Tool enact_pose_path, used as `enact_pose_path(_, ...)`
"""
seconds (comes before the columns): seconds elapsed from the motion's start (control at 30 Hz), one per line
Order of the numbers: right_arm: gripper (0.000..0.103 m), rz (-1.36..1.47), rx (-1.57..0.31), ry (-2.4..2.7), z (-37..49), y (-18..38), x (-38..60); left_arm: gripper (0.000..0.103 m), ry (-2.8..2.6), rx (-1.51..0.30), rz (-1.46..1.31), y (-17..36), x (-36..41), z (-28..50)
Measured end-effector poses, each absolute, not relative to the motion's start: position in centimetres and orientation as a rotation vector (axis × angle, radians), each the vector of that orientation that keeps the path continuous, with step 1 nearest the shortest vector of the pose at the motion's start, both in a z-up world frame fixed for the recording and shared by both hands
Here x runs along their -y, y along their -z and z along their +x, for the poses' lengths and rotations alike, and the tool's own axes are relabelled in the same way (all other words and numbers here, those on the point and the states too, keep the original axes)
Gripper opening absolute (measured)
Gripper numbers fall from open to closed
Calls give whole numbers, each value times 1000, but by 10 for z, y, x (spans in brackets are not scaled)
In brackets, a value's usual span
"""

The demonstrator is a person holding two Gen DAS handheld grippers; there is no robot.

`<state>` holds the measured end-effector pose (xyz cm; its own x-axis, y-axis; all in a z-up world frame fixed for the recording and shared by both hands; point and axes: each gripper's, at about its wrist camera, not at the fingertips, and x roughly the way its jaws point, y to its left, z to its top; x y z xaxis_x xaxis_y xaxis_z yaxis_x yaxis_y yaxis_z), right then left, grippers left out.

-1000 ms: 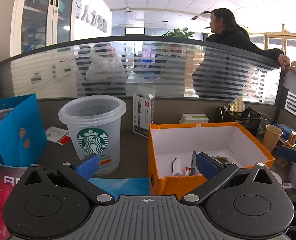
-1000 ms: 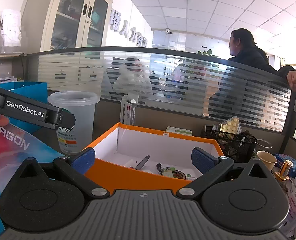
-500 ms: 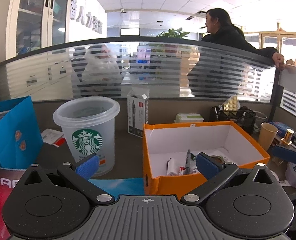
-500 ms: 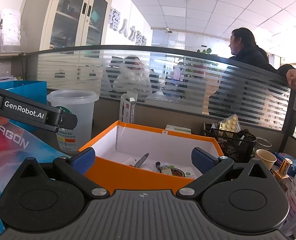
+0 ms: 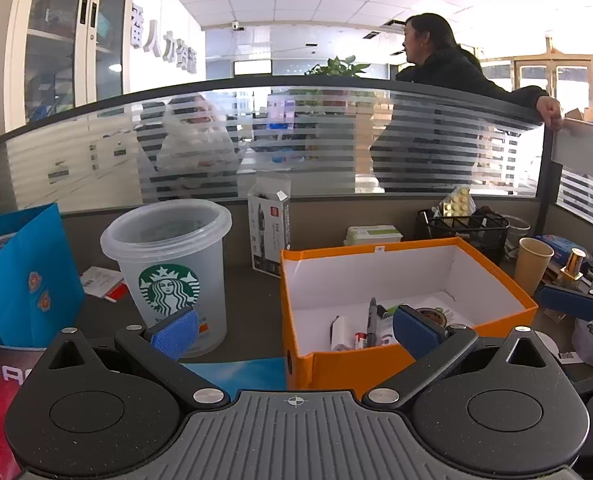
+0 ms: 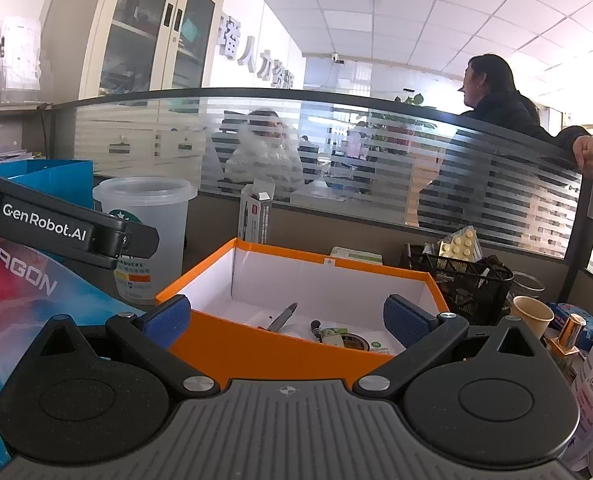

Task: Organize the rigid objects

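An orange box [image 5: 492, 320] with a white inside stands on the desk; it also shows in the right wrist view [image 6: 256, 350]. Inside lie a grey pen [image 5: 372, 320], a small white item [image 5: 339, 332] and a tape roll [image 5: 432, 314]; the right wrist view shows the pen [image 6: 282, 316] and the roll [image 6: 354, 342]. My left gripper [image 5: 295, 332] is open and empty, just in front of the box's left corner. My right gripper [image 6: 286, 318] is open and empty, in front of the box's near wall. The left gripper's arm [image 6: 56, 228] crosses the right wrist view.
A clear Starbucks cup [image 5: 168, 272] stands left of the box, a blue bag [image 5: 20, 280] further left. A pen carton [image 5: 268, 228], a black mesh basket [image 5: 464, 228] and a paper cup [image 5: 534, 264] stand behind and right. A glass partition [image 5: 296, 140] closes the back.
The left gripper has drifted right and slightly back, so the cup and box sit further left in its view. The right gripper has barely moved. Both stay open.
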<state>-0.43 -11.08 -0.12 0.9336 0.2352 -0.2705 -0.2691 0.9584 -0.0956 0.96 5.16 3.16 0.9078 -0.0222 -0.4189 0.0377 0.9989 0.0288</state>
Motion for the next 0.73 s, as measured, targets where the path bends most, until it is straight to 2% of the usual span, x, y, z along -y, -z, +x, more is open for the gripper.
enact_pose_path(0.73, 103, -118, -266, -246, -4, 4, 117, 103, 96, -367, 8, -26, -54, 3)
